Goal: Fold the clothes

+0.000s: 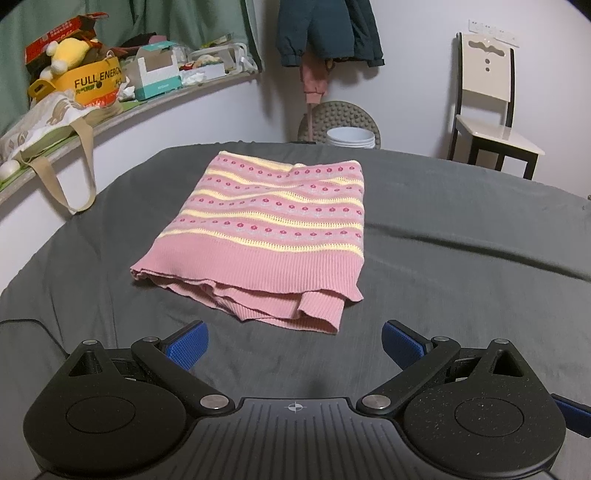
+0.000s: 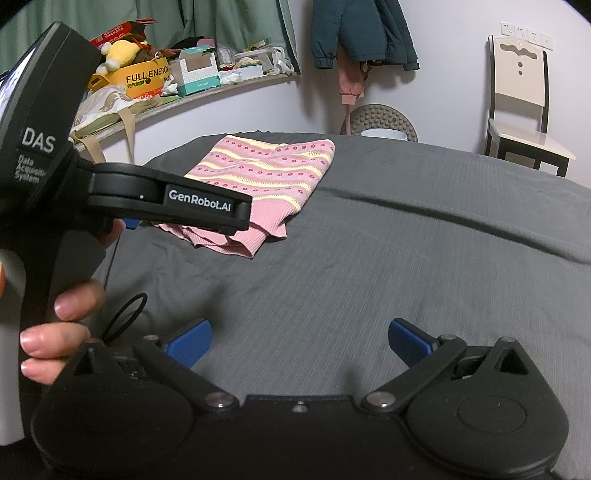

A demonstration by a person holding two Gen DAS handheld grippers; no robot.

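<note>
A pink knitted sweater (image 1: 273,229) with yellow stripes and small flower rows lies folded into a rectangle on the dark grey sheet (image 1: 461,258); a ribbed cuff sticks out under its near hem. My left gripper (image 1: 293,345) hovers just short of that hem, open, nothing between its blue pads. In the right wrist view the sweater (image 2: 273,173) lies further off to the left, partly hidden by the left gripper's black body (image 2: 166,201), which a hand (image 2: 62,332) holds. My right gripper (image 2: 299,341) is open over bare sheet (image 2: 406,258), empty.
A cluttered shelf (image 1: 122,110) with boxes, a plush toy and a hanging tote bag (image 1: 55,147) runs along the left wall. Jackets (image 1: 328,33) hang at the back; a white bucket (image 1: 351,136) and a chair (image 1: 487,107) stand beyond the bed. A black cable (image 2: 122,314) trails at left.
</note>
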